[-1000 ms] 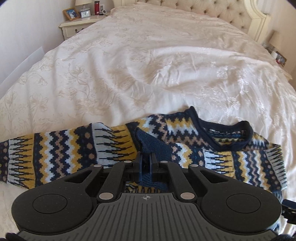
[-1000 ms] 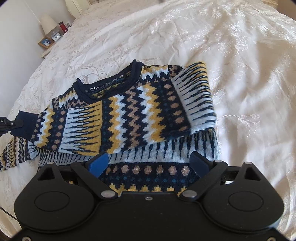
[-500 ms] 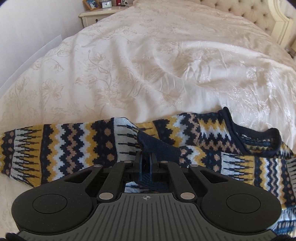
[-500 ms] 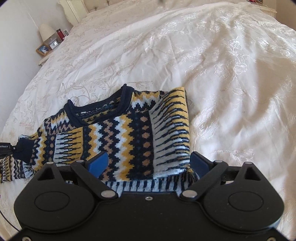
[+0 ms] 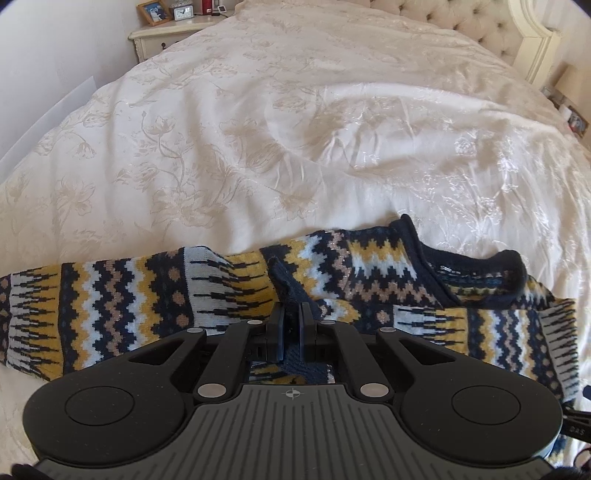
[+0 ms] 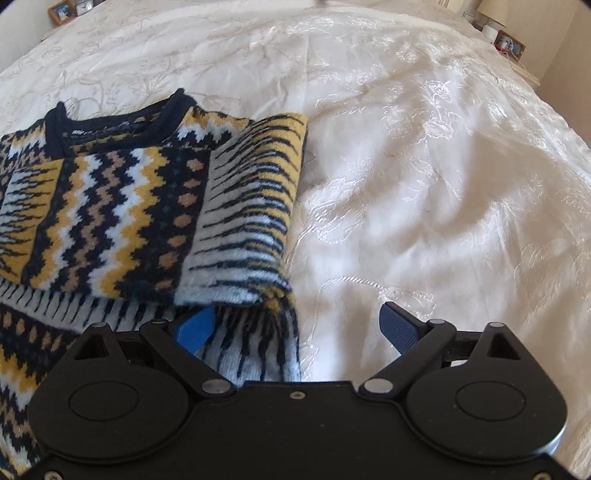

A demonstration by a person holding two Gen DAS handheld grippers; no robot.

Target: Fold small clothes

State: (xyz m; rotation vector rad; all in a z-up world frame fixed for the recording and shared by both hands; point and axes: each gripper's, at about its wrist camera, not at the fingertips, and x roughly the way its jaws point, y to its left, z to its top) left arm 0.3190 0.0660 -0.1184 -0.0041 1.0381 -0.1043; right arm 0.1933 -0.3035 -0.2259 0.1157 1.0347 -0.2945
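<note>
While the left gripper [image 5: 291, 317] keeps its black fingers pinched together on the navy ribbed cuff [image 5: 286, 286] of the small navy, mustard and pale-blue zigzag-knit sweater [image 5: 369, 273], the right gripper [image 6: 297, 326] hangs with its blue-padded fingers [image 6: 195, 328] spread wide and nothing between them. Its left pad now sits over the sweater's lower right corner and its right pad over bare bedding; a second ago both pads sat over the knit. The left view has swung leftward since then, so the outstretched sleeve [image 5: 110, 306] fills more of the frame. That sleeve's far end is cut off at the picture's edge. Beyond lies the cream floral-embroidered bedspread [image 5: 295, 129], then a cream bedside table [image 5: 166, 35] with a framed photo and clock, too small to read.
</note>
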